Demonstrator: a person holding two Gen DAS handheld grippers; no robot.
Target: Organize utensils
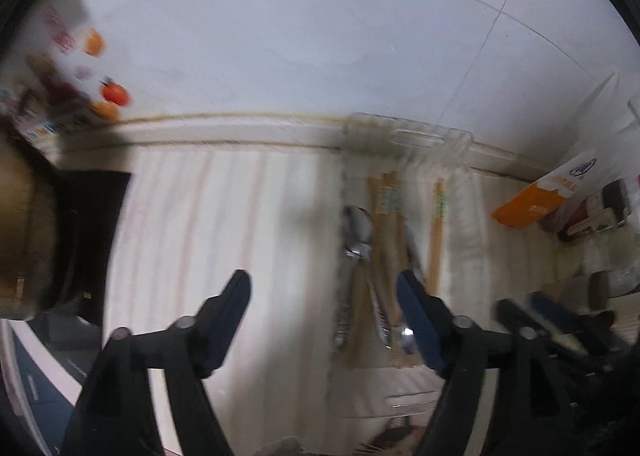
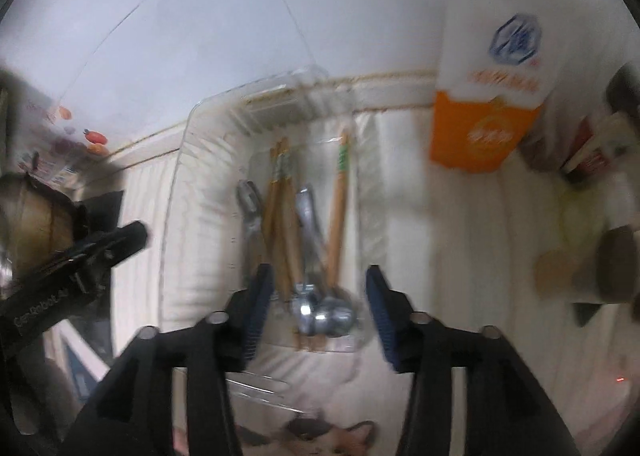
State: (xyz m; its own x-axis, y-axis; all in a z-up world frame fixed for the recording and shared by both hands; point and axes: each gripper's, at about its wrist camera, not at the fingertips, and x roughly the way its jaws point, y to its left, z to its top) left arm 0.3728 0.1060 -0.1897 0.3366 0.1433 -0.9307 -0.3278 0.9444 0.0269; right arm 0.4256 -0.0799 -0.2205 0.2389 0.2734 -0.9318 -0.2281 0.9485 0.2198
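A clear plastic organizer tray lies on the white striped cloth and holds wooden chopsticks and metal spoons. In the left wrist view the tray holds the chopsticks and a spoon. My left gripper is open and empty above the cloth, left of the tray. My right gripper is open and empty just above the tray's near end, over the spoons. The frames are blurred.
An orange and white carton stands right of the tray. Jars and bottles crowd the far right. A brown pot on a black mat sits at the left. A white tiled wall lies behind.
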